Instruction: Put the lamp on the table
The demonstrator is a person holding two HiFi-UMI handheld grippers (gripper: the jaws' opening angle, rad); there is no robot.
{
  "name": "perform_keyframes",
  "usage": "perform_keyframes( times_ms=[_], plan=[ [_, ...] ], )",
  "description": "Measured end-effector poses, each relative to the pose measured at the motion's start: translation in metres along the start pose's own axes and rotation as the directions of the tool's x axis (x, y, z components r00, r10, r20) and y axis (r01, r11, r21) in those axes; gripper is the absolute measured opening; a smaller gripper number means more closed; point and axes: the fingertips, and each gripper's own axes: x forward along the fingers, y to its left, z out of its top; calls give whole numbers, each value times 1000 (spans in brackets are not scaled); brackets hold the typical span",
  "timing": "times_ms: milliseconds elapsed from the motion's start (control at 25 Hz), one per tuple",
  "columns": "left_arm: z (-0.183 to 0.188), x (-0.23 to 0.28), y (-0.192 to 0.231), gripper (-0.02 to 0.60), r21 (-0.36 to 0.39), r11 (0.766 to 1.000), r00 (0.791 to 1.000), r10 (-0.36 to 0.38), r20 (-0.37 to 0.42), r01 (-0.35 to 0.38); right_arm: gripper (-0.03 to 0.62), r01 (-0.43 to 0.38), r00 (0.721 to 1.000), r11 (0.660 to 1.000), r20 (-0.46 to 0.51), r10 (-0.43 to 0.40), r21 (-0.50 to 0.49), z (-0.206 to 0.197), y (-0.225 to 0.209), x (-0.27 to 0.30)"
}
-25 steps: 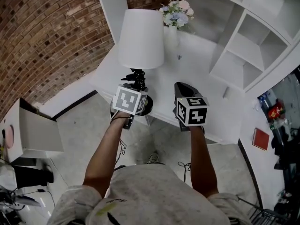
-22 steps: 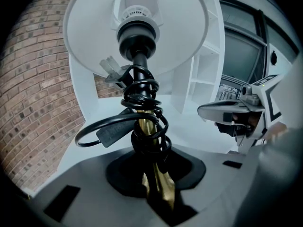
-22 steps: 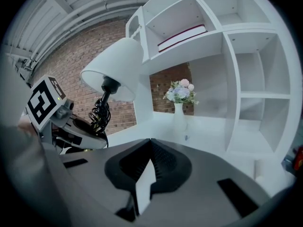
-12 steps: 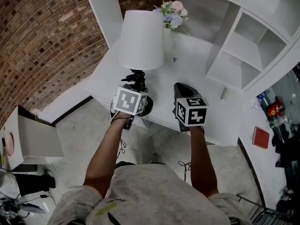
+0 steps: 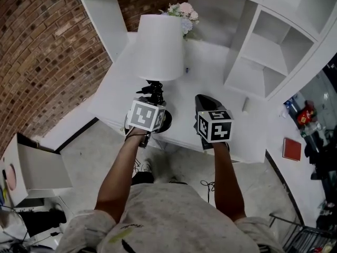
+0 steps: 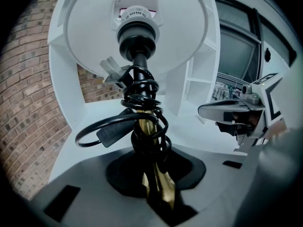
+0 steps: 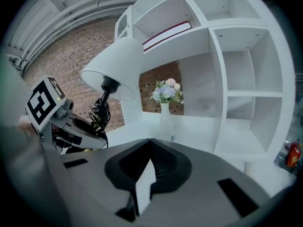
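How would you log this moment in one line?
lamp: upright over white table | left gripper: shut on its brass stem | right gripper: shut, empty

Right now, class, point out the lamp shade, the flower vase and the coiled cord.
lamp shade [image 5: 158, 46], head view, its side
flower vase [image 7: 164, 117], right gripper view, its white body
coiled cord [image 6: 140, 98], left gripper view, loops round stem
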Motion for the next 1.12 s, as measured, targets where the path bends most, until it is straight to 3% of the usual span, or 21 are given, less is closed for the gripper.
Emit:
perform_keyframes(
  times_ms=[560,1120],
  plan=[
    [41,33,10,100,114,985,991,-131,21,128,5,159,987,987,10,-159,23,17,-21,13],
    [84,66,6,100,284,909,949,-315,-7,304,5,369,928,925,12,-371,87,42,-38,15]
  ],
)
